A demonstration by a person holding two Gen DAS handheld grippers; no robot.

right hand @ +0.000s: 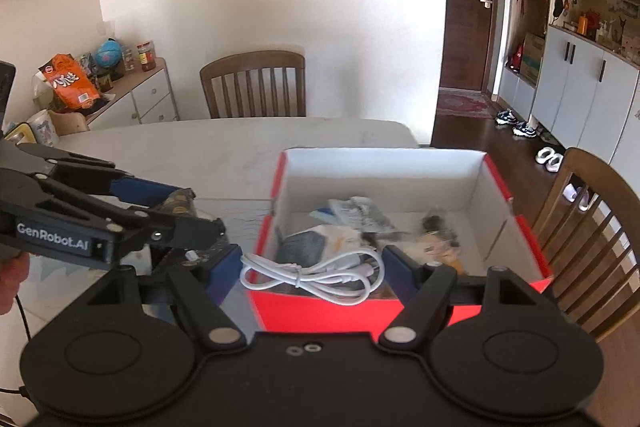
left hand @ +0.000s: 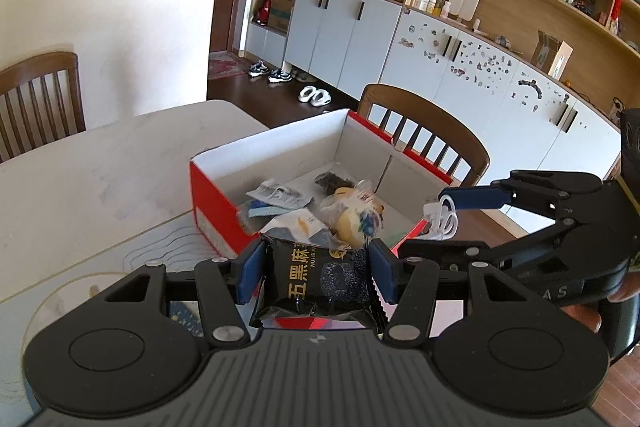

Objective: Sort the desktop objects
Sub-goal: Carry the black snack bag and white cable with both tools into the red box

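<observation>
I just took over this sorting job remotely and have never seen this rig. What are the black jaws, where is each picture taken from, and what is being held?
There is no robot: a person holds a two-finger gripper in each hand, each carrying a fisheye camera that looks along its jaws.

The left wrist view shows the left gripper shut on a black snack packet. The right wrist view shows the right gripper carrying a coiled white cable; whether its jaws press on the cable is unclear.

Both hang near a red-and-white box on a pale table. Other packets already lie inside the box. Wooden chairs stand around the table.
</observation>
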